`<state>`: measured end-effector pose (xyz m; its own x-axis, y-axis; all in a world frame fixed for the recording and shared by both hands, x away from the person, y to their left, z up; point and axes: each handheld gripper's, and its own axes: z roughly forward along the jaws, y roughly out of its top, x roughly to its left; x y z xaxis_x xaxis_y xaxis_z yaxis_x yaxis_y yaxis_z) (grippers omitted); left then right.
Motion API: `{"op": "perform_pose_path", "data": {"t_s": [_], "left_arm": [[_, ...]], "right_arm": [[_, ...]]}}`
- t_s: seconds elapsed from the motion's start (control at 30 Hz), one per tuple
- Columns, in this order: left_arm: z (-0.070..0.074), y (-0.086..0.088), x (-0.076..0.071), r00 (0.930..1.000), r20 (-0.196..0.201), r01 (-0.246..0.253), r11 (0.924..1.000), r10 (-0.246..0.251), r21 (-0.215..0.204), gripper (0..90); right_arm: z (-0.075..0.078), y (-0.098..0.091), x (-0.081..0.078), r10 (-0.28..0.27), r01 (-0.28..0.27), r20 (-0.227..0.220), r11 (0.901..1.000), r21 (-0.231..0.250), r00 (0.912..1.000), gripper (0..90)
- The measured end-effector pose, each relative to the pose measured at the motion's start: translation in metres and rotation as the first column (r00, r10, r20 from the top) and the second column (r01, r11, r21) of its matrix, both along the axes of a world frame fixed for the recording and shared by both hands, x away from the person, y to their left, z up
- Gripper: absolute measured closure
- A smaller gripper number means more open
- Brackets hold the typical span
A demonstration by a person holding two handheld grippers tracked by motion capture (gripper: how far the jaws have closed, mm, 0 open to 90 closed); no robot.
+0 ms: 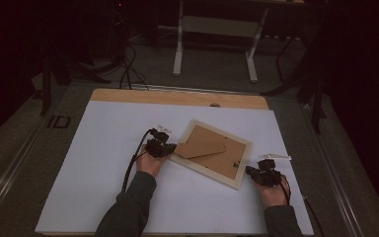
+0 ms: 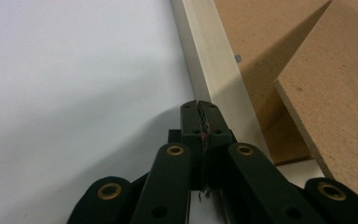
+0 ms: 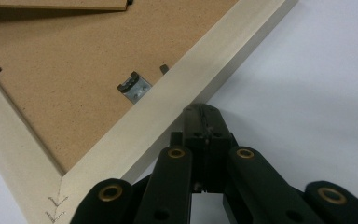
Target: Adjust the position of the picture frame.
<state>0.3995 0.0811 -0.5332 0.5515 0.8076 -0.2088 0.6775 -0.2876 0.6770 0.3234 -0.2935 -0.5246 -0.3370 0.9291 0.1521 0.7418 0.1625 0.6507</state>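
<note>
Left claw pressed together at picture frame edge; right claw likewise, fold-out stand raised

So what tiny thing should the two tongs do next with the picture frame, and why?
Probably nudge the frame a little to square it up. It lies face down and crooked on the white sheet, its stand swung out. The left tongs and right tongs are both shut, tips right at the frame's pale edges, so pushing looks likelier than grabbing.
</note>
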Motion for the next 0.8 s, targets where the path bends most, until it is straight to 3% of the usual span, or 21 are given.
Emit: {"op": "perform_pose_path", "data": {"t_s": [0.3,0.8], "left_arm": [[0.001,0.011,-0.005,0.9995,-0.012,-0.029,0.9996,0.029,0.002,90.0],[0.001,0.023,-0.015,0.9989,-0.002,-0.047,0.9988,0.047,0.011,90.0]], "right_arm": [[0.001,0.012,0.007,0.027,-0.027,0.002,0.9989,-0.038,0.9996,90.0],[0.001,0.021,0.018,0.039,-0.039,-0.009,0.999,-0.022,0.9992,90.0]]}}
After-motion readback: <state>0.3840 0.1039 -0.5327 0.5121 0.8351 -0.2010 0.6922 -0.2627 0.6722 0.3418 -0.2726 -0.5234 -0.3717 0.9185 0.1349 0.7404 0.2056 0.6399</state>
